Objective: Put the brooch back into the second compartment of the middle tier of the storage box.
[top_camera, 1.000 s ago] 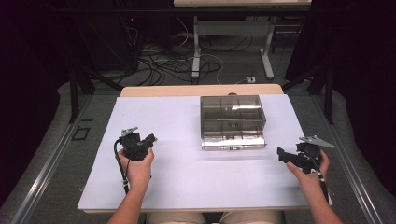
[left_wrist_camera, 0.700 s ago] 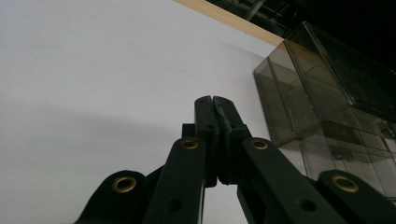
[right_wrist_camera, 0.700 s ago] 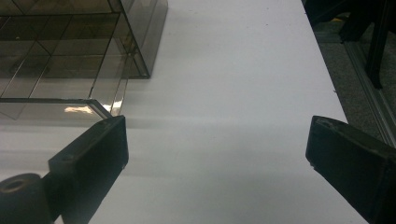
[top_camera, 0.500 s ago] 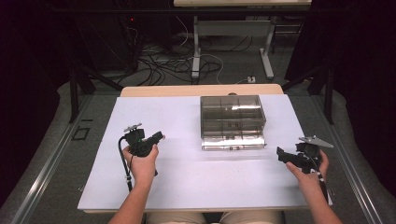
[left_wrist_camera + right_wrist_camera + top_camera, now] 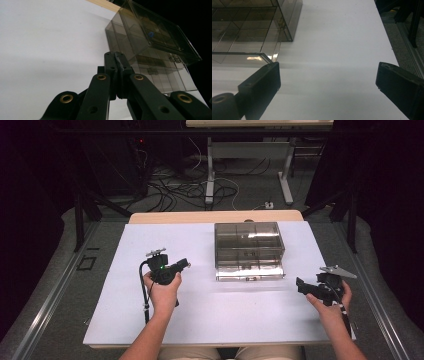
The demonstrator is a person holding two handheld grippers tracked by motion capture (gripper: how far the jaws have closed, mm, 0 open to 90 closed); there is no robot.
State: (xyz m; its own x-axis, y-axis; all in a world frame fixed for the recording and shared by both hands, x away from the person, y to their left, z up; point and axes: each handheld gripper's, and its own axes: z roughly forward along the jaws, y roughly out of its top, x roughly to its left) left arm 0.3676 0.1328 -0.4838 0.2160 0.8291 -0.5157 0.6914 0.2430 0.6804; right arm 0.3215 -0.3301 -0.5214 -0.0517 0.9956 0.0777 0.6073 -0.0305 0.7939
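Holding my two grippers over the white bench (image 5: pixel 200 330), I have one in each hand; my left gripper (image 5: pixel 183 265) sits left of the middle, and its jaws are pressed flat together with nothing between them; in the left gripper view I can see my left gripper's tips (image 5: pixel 115 60) meet in one dark line, and they point toward the box; my left hand (image 5: pixel 162 290) holds it up off the bench, and a black cable hangs down beside my wrist.

My right gripper (image 5: pixel 300 285) is near the right edge of the bench, in my right hand (image 5: pixel 327 302); its jaws stand wide apart and hold nothing; in the right gripper view I see bare white bench between the two black tips of my right gripper (image 5: pixel 328 80).

The smoky clear plastic box (image 5: pixel 249 251) rests on the bench, toward the far side and a bit right of the middle; it has little rooms inside, split by thin walls; its clear front part lies low on the bench at the near side; in the left gripper view I see a small blue thing (image 5: pixel 150 34) inside the box; the box is between my two grippers, and neither one touches it; my right gripper is near its front right corner (image 5: pixel 272 56).
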